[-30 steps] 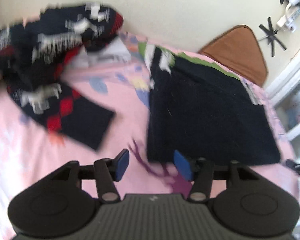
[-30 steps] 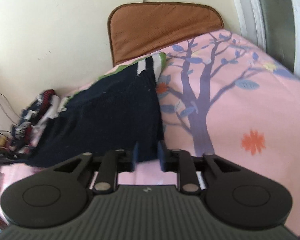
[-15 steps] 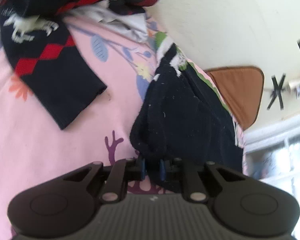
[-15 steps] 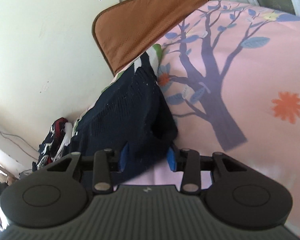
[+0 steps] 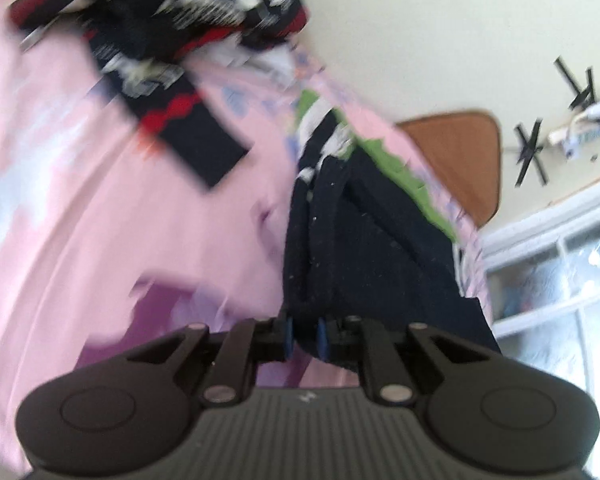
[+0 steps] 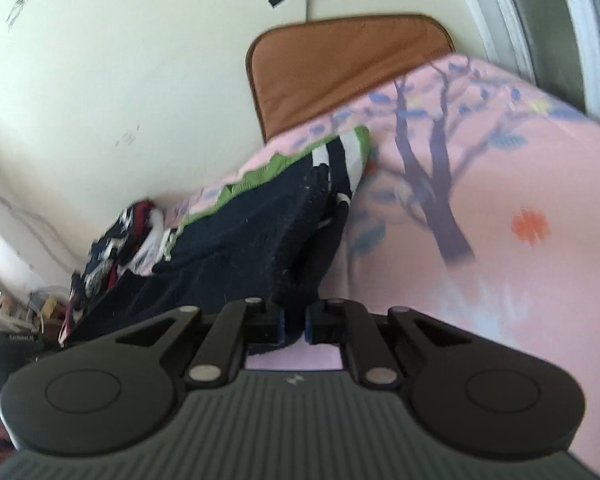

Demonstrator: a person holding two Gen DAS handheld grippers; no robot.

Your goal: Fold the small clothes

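Note:
A dark navy knitted garment (image 5: 364, 240) with green and white trim lies on the pink bedsheet (image 5: 100, 220). My left gripper (image 5: 305, 334) is shut on its near left corner, and the cloth rises in folds from the pads. In the right wrist view my right gripper (image 6: 293, 326) is shut on the near right corner of the same navy garment (image 6: 240, 248), which is lifted and bunched above the sheet.
A heap of navy, red and white patterned clothes (image 5: 172, 28) lies at the far left of the bed, also in the right wrist view (image 6: 116, 240). A brown cushion (image 6: 340, 68) leans on the wall. A window (image 5: 560, 272) is at right.
My left gripper went from open to shut on the garment's corner. My right gripper closed tighter on the other corner. Both corners have been lifted off the sheet.

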